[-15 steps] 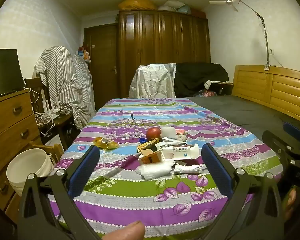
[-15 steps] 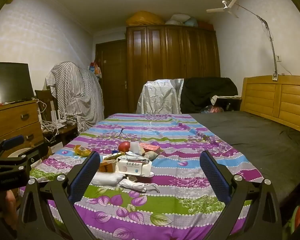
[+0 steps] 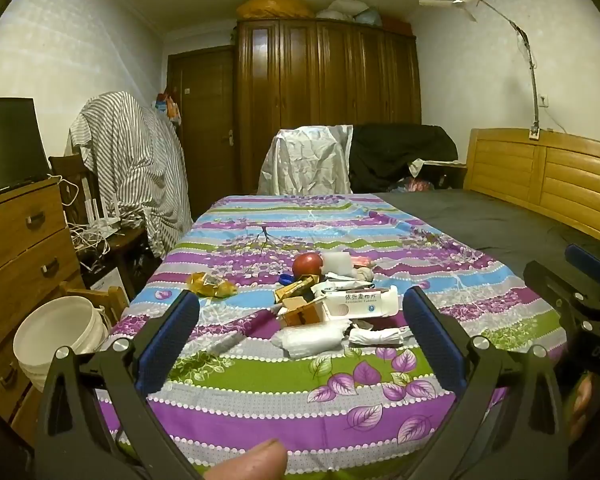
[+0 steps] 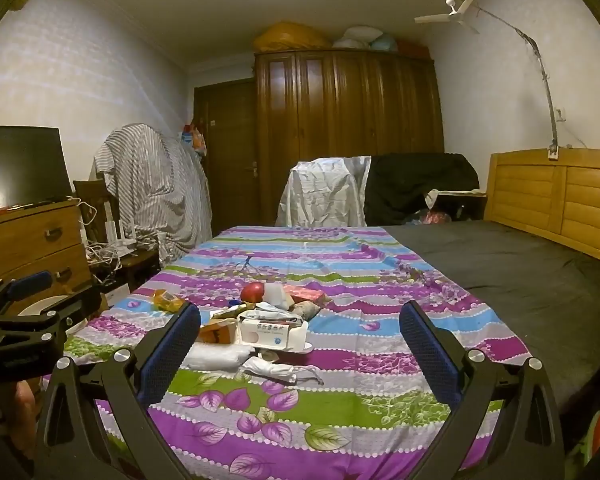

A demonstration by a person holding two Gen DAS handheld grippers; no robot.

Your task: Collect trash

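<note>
A pile of trash lies on the striped purple bedspread (image 3: 260, 384): a white medicine box (image 3: 360, 303), a crumpled white plastic bag (image 3: 312, 338), a white face mask (image 3: 378, 335), a small brown carton (image 3: 298, 309), a red apple (image 3: 307, 265) and a yellow wrapper (image 3: 211, 284) off to the left. The same pile shows in the right wrist view around the white box (image 4: 274, 330). My left gripper (image 3: 300, 344) is open and empty, short of the pile. My right gripper (image 4: 300, 350) is open and empty, also short of it.
A white bucket (image 3: 54, 342) stands on the floor left of the bed, beside a wooden dresser (image 3: 16, 248). A dark sheet (image 4: 520, 280) covers the bed's right side up to the wooden headboard (image 4: 560, 196). A wardrobe and draped chairs stand at the back.
Both views have barely shifted. Both grippers stay open in about the same place.
</note>
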